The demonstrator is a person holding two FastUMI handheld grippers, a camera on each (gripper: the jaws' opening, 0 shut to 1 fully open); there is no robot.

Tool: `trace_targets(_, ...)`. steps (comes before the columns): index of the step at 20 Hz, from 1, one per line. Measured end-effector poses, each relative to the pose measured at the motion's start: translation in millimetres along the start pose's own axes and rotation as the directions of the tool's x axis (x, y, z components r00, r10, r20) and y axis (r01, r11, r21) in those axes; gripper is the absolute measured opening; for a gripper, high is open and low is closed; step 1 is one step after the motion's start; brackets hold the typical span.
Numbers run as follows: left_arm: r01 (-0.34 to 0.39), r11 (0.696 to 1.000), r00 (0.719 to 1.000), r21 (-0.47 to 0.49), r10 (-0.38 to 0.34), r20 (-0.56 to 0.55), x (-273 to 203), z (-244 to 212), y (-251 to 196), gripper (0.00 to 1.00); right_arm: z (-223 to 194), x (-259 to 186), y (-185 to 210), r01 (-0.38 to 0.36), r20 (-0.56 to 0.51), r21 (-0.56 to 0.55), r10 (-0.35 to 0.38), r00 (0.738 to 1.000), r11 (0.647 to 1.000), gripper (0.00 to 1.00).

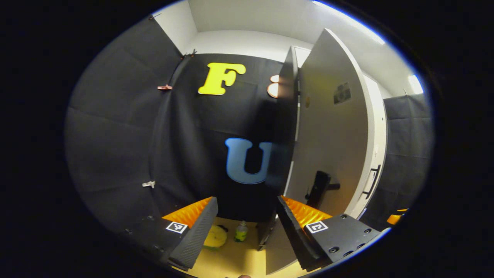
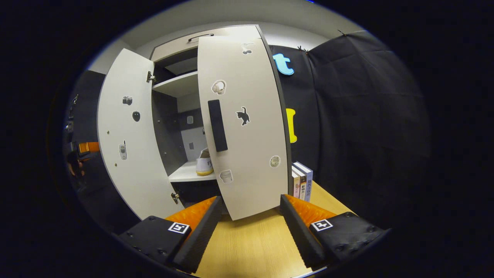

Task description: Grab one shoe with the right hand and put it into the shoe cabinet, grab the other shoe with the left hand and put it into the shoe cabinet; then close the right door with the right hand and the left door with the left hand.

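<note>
The books (image 2: 301, 180) at four o'clock from the shoe (image 2: 204, 164) have writing too small to read.

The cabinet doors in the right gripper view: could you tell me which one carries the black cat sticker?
The right door, nearer the books, with the dark handle and the cat sticker. The left door, swung wider, has other small stickers.

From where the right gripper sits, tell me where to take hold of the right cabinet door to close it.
Probably the dark vertical handle on the right door. It is a raised upright bar, so open fingers could straddle it from the front. The right gripper is open, facing the door's lower edge; pushing the flat outer face may also work.
</note>
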State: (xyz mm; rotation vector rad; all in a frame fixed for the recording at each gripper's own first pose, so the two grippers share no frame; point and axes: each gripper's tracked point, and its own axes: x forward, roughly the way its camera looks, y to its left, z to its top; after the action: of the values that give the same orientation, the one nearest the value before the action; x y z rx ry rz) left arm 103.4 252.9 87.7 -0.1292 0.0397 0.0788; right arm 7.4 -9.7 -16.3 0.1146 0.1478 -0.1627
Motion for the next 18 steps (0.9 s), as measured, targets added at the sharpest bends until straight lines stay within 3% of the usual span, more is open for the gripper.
trace_targets(2, -0.015, 0.999, 1.000, 0.036, 0.016, -0.011, 6.0, -0.8, -2.1, 0.96, -5.8, -1.2, -8.1, 0.007, -0.013, 0.007, -0.007, 1.000, 1.000, 0.98)
trace_targets(3, -0.009, 0.999, 1.000, 0.043, 0.010, -0.014, 7.5, 0.9, -5.0, 0.90, -8.0, 0.0, -12.6, 0.009, -0.017, 0.012, -0.009, 1.000, 1.000, 0.98)
trace_targets(7, 0.009, 0.998, 0.998, 0.061, -0.006, -0.055, 8.6, -1.9, -24.3, 0.89, -20.5, 13.6, -25.7, -0.022, -0.067, 0.034, 0.025, 0.997, 0.999, 0.98)
trace_targets(8, 0.019, 0.998, 0.998, 0.065, -0.015, -0.059, 7.4, -2.7, -36.8, 0.93, -20.5, 17.2, -28.6, -0.033, -0.070, 0.037, 0.035, 0.997, 0.999, 0.98)
trace_targets(15, 0.103, 0.991, 0.993, 0.083, -0.097, -0.065, 24.4, -15.1, -156.4, 0.93, -10.2, 41.3, -52.6, -0.102, -0.067, 0.058, 0.106, 0.992, 0.993, 0.98)
trace_targets(18, 0.119, 0.992, 0.992, 0.043, -0.117, -0.048, 24.4, -25.1, -207.2, 0.94, 1.0, 43.3, -71.2, -0.131, -0.050, 0.064, 0.134, 0.990, 0.989, 0.98)
